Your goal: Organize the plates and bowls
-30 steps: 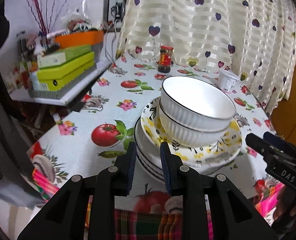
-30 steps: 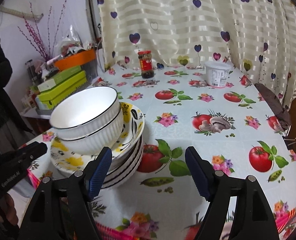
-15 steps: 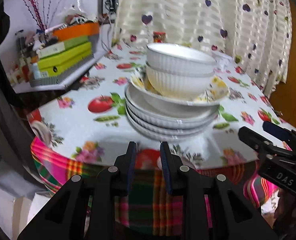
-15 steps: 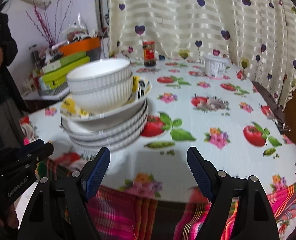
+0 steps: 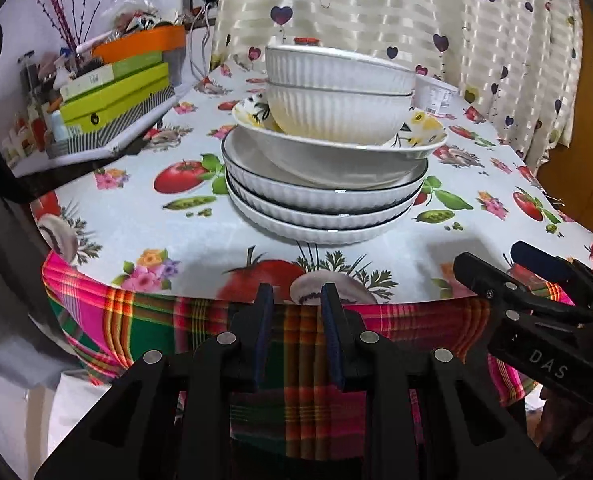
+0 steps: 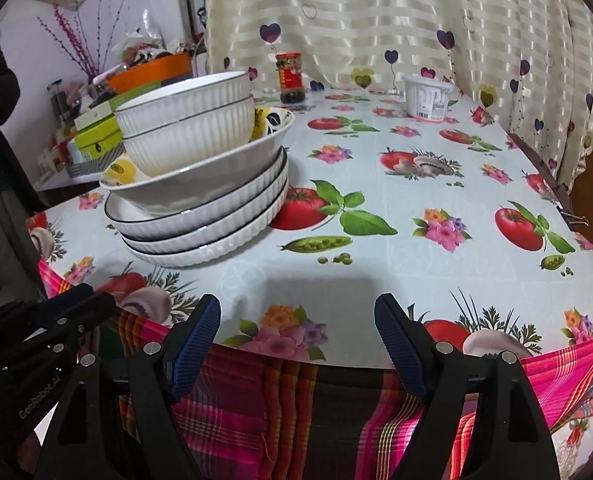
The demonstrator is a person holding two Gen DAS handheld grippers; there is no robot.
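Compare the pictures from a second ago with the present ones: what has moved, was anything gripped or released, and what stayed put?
Both grippers have sunk and drawn back past the table edge; the stack is now seen almost side-on. The left gripper keeps its narrow gap and the right gripper stays wide open, both empty. Nothing was gripped or released. The two bowls, flowered dish, three plates, jar and tub are unmoved.

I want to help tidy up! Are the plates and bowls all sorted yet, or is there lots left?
Nothing looks sorted yet. Two white bowls sit nested in a flowery dish, on top of three white plates, all in one mixed pile. Nothing is in hand: the left claw and the right claw are both empty, at the table edge. The whole pile is left to do.
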